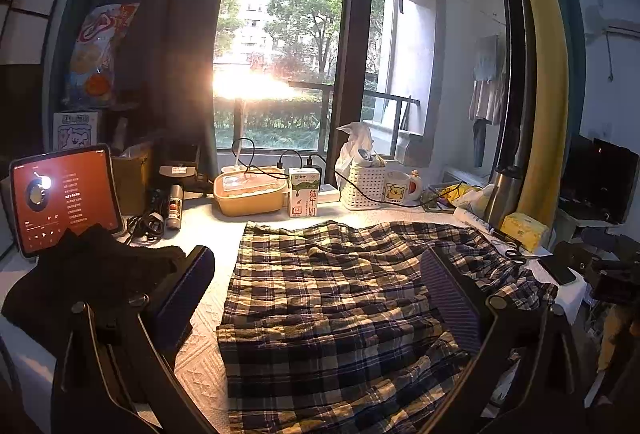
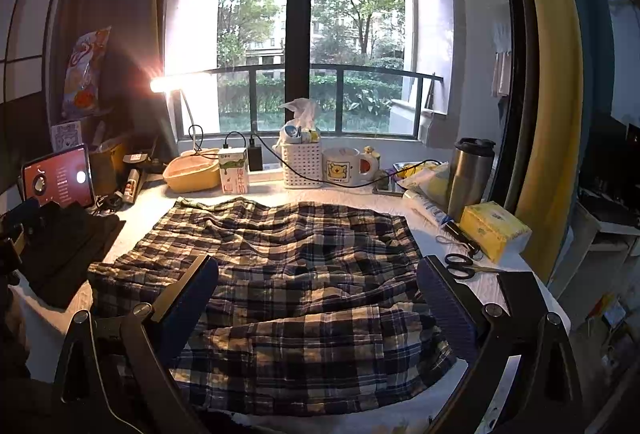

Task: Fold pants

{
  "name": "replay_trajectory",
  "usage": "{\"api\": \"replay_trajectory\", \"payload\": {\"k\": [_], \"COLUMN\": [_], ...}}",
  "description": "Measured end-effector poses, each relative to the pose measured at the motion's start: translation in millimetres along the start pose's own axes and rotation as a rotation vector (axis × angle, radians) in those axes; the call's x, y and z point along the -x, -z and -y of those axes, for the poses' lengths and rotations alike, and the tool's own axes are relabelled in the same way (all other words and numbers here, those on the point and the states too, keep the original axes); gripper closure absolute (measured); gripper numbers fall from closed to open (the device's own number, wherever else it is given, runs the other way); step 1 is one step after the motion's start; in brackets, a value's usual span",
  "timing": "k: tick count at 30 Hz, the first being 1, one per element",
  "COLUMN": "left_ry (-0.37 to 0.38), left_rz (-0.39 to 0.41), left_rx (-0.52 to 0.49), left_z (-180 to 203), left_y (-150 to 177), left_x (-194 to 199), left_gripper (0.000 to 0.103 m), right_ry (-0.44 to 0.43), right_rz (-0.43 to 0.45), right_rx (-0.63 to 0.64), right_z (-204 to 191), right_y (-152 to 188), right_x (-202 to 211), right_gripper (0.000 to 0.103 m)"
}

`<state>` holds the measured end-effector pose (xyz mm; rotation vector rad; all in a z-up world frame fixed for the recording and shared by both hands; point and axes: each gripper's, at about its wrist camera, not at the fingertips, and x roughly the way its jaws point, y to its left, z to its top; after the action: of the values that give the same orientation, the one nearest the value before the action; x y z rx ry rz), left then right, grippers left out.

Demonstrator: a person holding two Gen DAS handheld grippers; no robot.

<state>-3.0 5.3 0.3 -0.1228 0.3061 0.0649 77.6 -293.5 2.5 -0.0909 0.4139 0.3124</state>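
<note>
A white quilted cover (image 2: 404, 206) with a raised diamond weave lay over the table by the window, its far edge crowded with a milk carton (image 2: 233, 170), a slotted white basket (image 2: 302, 165), a mug (image 2: 346, 166), a steel tumbler (image 2: 470, 174) and a lit tablet (image 1: 66, 196). The pants (image 2: 280, 274), a crinkled plaid in navy, cream and olive, lay spread across the middle of the cover, one layer already lapped over the near half and full of soft ridges. The left gripper (image 1: 316, 294) hovered over the pants' near left part with its ribbed fingers spread wide and nothing between them; the right gripper (image 2: 318, 298) did the same further right, also spread and empty. The puckered cloth looked limp and likely to bunch, so a shallow pinch might catch only the top layer and drag the fold askew. Scissors (image 2: 460, 266) and a yellow tissue pack (image 2: 494, 228) sat just beside the right hem, and dark clothes (image 2: 64, 246) lay near the left; a wide sweep could snag or shove any of them.
</note>
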Motion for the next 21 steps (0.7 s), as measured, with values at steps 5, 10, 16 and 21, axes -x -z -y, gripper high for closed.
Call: {"api": "replay_trajectory", "payload": {"k": [5,10,16,21], "left_ry": [-0.002,-0.003,-0.006,-0.006], "left_rz": [-0.005,-0.006,-0.005,-0.005], "left_rx": [-0.001,0.000,0.003,0.003], "left_z": [0.7,0.5,-0.9,-1.4], "left_y": [-0.3,-0.5,-1.5,-1.5], "left_x": [0.2,0.1,0.2,0.3], "left_gripper": [0.002,0.002,0.002,0.002], "right_ry": [0.001,0.000,0.001,0.000], "right_rz": [0.002,0.001,0.001,0.001], "right_rx": [0.000,0.000,0.000,0.000], "right_z": [0.5,0.7,0.3,0.3], "right_y": [0.7,0.6,0.9,0.7], "right_x": [0.3,0.3,0.5,0.2], "right_gripper": [0.003,0.003,0.003,0.003]}}
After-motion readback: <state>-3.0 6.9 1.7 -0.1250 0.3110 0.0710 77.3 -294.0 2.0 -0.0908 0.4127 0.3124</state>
